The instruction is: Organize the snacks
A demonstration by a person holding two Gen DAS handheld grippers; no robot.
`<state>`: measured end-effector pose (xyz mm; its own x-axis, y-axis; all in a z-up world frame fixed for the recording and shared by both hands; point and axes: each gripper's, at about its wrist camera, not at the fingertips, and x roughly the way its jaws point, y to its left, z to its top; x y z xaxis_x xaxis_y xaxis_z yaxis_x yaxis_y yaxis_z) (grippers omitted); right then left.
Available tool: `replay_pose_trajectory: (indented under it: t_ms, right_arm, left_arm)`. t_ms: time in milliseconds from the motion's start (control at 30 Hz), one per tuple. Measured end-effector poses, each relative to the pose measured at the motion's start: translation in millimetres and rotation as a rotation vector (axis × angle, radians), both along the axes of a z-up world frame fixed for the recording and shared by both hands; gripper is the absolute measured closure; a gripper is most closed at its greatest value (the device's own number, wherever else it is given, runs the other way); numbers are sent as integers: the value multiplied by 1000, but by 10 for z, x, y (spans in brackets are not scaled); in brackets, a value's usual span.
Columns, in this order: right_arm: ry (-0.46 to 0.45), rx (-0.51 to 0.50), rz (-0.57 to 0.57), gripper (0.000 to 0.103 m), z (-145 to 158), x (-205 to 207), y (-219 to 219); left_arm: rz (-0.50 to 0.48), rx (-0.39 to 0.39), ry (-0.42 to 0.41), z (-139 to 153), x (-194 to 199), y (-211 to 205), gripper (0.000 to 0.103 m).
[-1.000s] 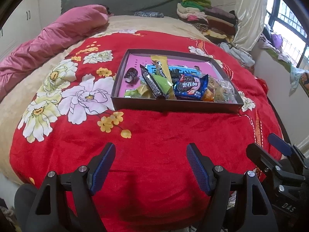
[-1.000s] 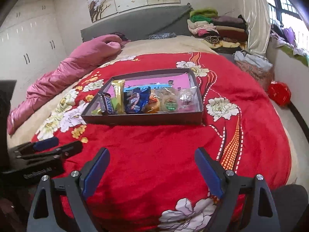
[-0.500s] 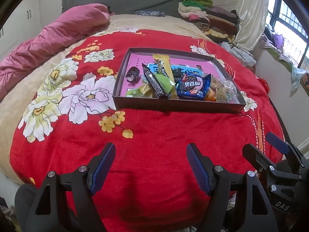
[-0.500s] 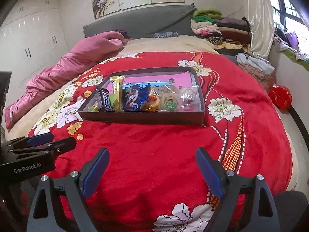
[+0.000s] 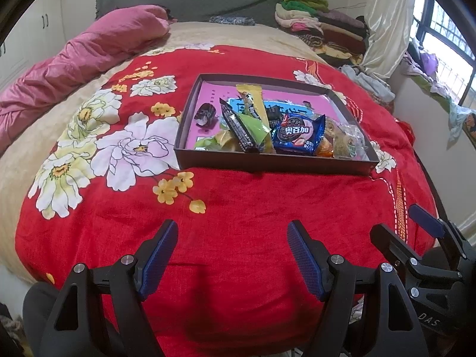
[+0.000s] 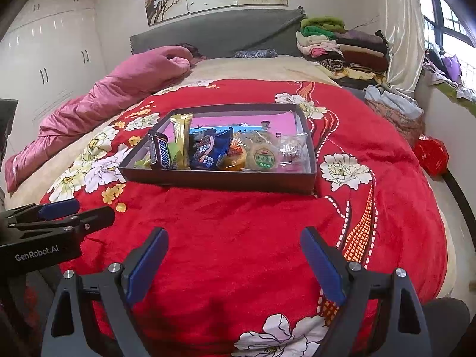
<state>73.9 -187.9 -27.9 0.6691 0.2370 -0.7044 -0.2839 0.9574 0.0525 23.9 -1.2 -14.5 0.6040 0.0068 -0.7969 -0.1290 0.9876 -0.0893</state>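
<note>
Nothing has shifted: we hold left gripper (image 5: pixel 232 255) and right gripper (image 6: pixel 235 264) wide, empty, snack tray (image 5: pixel 267 165) well ahead.

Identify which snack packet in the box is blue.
The cookie packet with white Chinese lettering, lying near the box's front wall; its neighbours are black, yellow, green or clear.

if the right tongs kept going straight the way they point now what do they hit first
Most likely the red blanket on the bed. The right tongs stand open and empty, angled down at bare fabric short of the snack box. Depth is hard to judge through the fisheye, so the box's near wall can't be ruled out.
</note>
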Motion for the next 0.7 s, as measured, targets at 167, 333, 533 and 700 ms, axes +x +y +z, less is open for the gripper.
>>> replay_pose_trajectory:
  t_ms: [167,333,533,700]
  right_arm:
    - [0,0,-1,13,-6,3,-14]
    - [0,2,-1,13,-6,2,-15]
    - [-1,2,-2,13,-3,0,-22]
    - [-3,4,-7,13,9,1,-31]
  left_arm:
    - [3,0,4,-1,-1,14,26]
    - [7,6,5,-1,3,20,26]
    - [7,10,5,-2,1,16,26]
    - [11,11,3,1,5,20,26]
